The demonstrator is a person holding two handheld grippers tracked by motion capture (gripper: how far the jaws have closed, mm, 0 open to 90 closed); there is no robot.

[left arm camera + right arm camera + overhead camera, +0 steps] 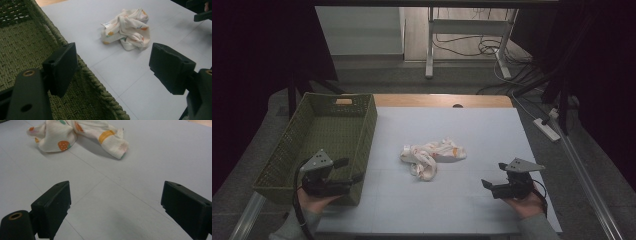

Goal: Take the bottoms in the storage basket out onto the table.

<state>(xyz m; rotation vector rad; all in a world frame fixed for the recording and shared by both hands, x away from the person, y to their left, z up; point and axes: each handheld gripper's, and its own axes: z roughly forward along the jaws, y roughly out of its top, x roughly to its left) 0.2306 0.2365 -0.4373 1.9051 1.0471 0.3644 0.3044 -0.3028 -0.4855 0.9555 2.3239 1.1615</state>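
Note:
A crumpled cream cloth with small orange and red prints lies in a heap near the middle of the pale blue table top. My left gripper is held over the near right corner of a green woven basket, jaws open with nothing between them. In the left gripper view the left gripper straddles the basket rim and faces the cloth. My right gripper rests low at the near right of the table, open and empty. The right gripper view has the right gripper pointing at the cloth.
The basket's inside looks bare. Beyond the table's wooden far edge are a white desk frame, loose cables and a power strip on the floor. The other gripper appears at the top right of the left gripper view.

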